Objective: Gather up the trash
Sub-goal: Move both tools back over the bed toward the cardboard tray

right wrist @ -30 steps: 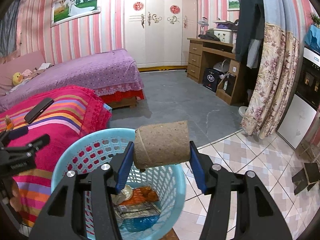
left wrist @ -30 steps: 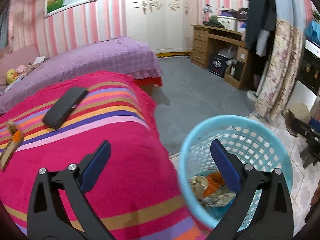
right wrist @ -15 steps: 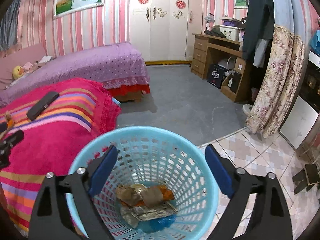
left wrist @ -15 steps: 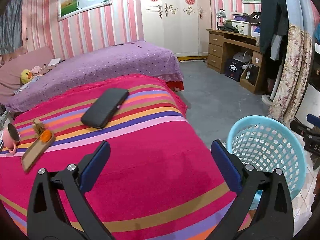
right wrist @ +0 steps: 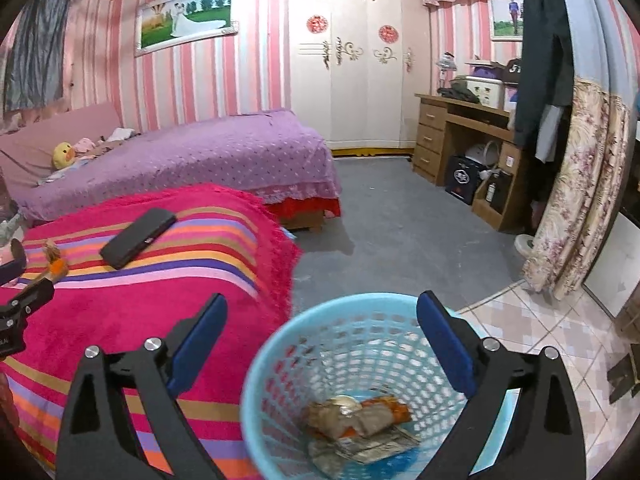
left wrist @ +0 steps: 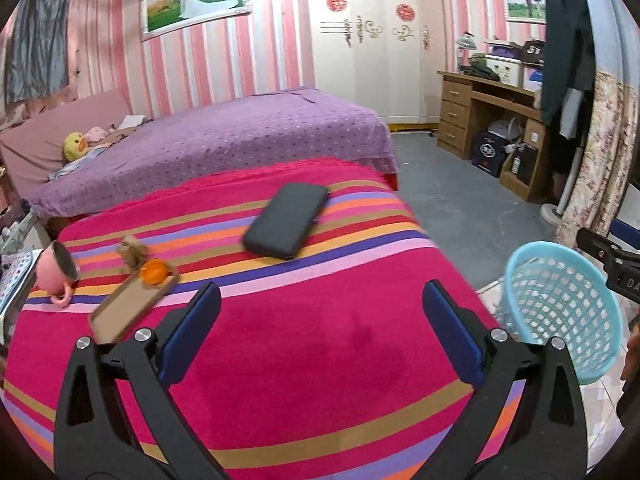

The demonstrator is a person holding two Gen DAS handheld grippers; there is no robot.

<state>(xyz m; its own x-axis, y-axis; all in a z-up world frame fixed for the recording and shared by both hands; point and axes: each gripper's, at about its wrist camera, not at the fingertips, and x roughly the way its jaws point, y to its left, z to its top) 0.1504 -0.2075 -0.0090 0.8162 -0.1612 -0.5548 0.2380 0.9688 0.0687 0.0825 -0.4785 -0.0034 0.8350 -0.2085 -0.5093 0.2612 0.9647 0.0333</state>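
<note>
A light blue plastic basket (right wrist: pixel 280 344) stands on the floor beside the striped pink blanket (right wrist: pixel 120 304); it holds the brown cardboard roll (right wrist: pixel 372 420) and other wrappers. My right gripper (right wrist: pixel 322 344) is open and empty above the basket's near rim. My left gripper (left wrist: pixel 322 332) is open and empty above the blanket (left wrist: pixel 300 340). The basket (left wrist: pixel 560 308) is at its right. On the blanket lie a crumpled brown scrap (left wrist: pixel 134 249) and an orange fruit (left wrist: pixel 154 271) at the far end of a flat brown tray (left wrist: pixel 120 312).
A black phone (left wrist: pixel 286 220) lies on the blanket, a pink mug (left wrist: pixel 56 272) at its left edge. Behind is a purple bed (left wrist: pixel 220 140). A wooden desk (right wrist: pixel 460 140) and flowered curtain (right wrist: pixel 580 200) stand on the right, grey floor between.
My right gripper opened and dropped the cardboard roll into the basket, then shifted left. My left gripper swung left from the basket to over the blanket.
</note>
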